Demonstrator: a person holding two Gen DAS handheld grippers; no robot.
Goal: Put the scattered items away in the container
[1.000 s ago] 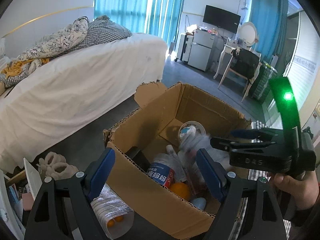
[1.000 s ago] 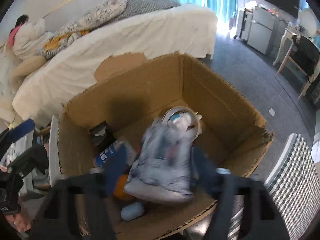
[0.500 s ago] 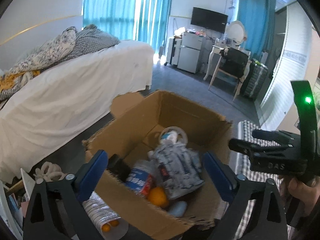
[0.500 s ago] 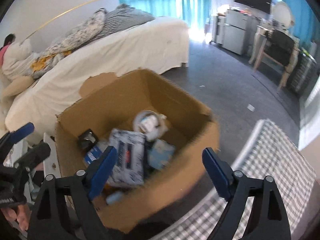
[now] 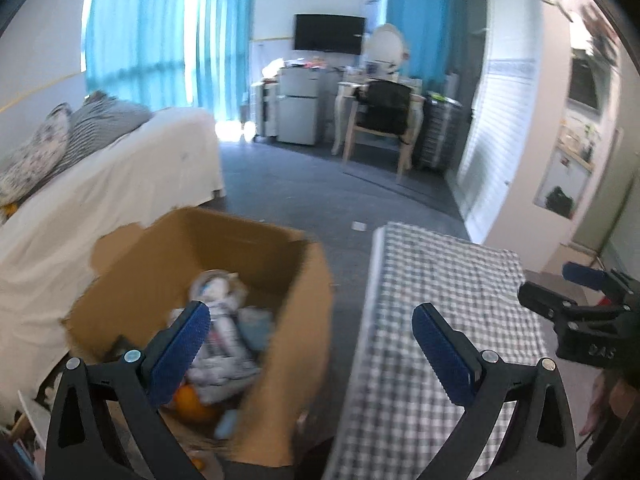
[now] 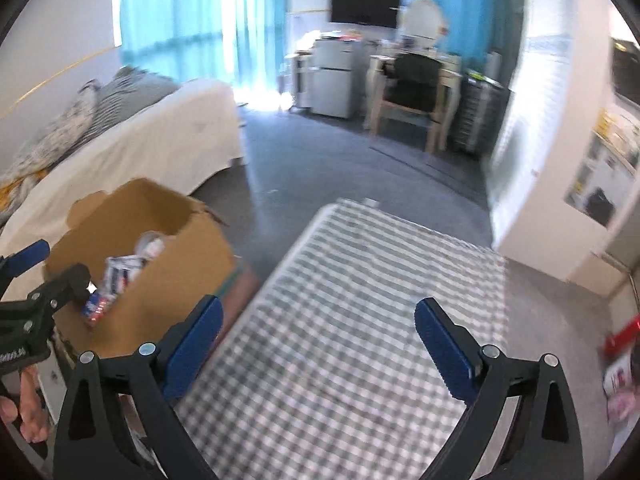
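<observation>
The open cardboard box [image 5: 288, 320] stands at lower left and holds a white, blue and red packet [image 5: 224, 344], an orange [image 5: 190, 398], a round tub [image 5: 212, 284] and a pale blue piece [image 5: 228, 424]. My left gripper [image 5: 310, 312] hangs open and empty over the box's right wall. My right gripper [image 6: 319, 302] is over the checked cloth [image 6: 360, 280]; its jaws are opening with nothing between them. The box [image 6: 180, 272] lies to its left. Each gripper shows in the other's view: the right gripper [image 5: 560, 286] and the left gripper [image 6: 56, 264].
A white-covered bed [image 5: 120, 184] with pillows runs behind the box. The checked cloth [image 5: 440, 280] covers a surface right of the box. Grey floor leads to a chair [image 5: 384, 116], desk and small fridge. Red and pink items [image 6: 624, 336] show blurred at the right edge.
The white packet left my right gripper and now lies in the box. Both grippers swung right and upward, away from the box toward the checked cloth, with jaws spread wider.
</observation>
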